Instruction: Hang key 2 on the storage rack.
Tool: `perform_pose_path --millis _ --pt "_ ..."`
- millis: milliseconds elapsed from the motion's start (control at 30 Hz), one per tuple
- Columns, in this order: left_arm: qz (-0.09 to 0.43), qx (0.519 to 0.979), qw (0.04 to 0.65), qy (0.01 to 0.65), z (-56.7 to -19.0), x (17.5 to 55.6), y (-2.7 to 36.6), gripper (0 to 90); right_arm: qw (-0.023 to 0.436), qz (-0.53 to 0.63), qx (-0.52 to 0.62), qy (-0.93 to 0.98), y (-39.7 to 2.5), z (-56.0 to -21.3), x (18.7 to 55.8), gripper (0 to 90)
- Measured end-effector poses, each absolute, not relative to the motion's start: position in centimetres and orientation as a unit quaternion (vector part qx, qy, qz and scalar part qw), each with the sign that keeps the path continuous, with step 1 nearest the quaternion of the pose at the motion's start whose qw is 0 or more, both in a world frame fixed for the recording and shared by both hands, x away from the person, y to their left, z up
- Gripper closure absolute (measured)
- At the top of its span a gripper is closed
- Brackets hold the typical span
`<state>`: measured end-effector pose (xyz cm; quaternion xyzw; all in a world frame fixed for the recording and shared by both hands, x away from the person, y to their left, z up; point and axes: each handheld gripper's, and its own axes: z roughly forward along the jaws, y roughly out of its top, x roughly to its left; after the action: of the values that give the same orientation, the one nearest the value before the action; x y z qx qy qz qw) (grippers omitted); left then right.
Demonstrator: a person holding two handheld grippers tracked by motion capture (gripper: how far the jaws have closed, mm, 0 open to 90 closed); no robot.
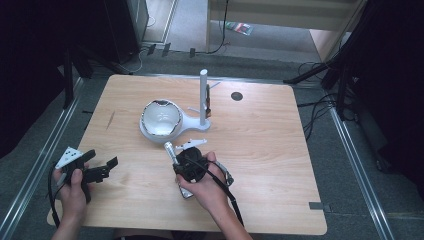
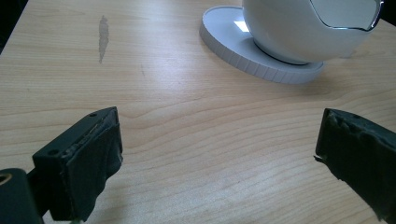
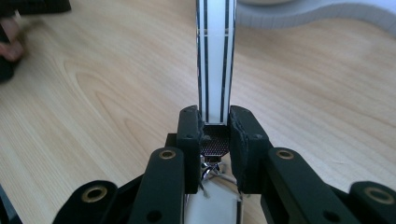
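A long silver and white stick [image 1: 170, 149] with black stripes [image 3: 215, 56] lies along my right gripper [image 1: 176, 162], whose jaws are shut on a dark mesh section of it [image 3: 216, 123]. Its far tip points toward a white stand [image 1: 161, 120]: a round white shell with a shiny rim [image 2: 308, 28] on a flat base, joined to an upright white post [image 1: 203, 95]. Over bare wood at the table's front left, my left gripper [image 1: 101, 169] is open [image 2: 217, 140] with nothing between its jaws, well short of the stand's base [image 2: 243, 51].
A small dark disc [image 1: 236, 96] lies on the wooden table [image 1: 270, 150] behind and right of the post. A small brown piece [image 1: 208, 107] hangs on the post. A grey smear [image 2: 103, 35] marks the wood at left. Cables and dark stands surround the table.
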<state>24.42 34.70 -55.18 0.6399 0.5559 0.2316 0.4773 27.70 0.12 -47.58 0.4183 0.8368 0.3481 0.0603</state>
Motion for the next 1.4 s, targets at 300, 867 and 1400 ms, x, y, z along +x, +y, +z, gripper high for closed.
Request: perform_pose_path --millis 300,867,1400 --pt "0.232 0.640 0.476 0.556 -55.2 24.4 34.7 1.1 0.079 0.408 0.411 0.811 -1.4 -46.7 27.9 76.0" --pt "0.233 0.640 0.476 0.556 -55.2 24.4 34.6 1.1 0.112 0.482 0.407 0.768 -3.8 -45.1 29.1 76.0" --pt "0.234 0.641 0.476 0.556 -55.2 24.4 34.6 1.1 0.108 0.528 0.402 0.740 -5.7 -45.4 31.3 75.9"
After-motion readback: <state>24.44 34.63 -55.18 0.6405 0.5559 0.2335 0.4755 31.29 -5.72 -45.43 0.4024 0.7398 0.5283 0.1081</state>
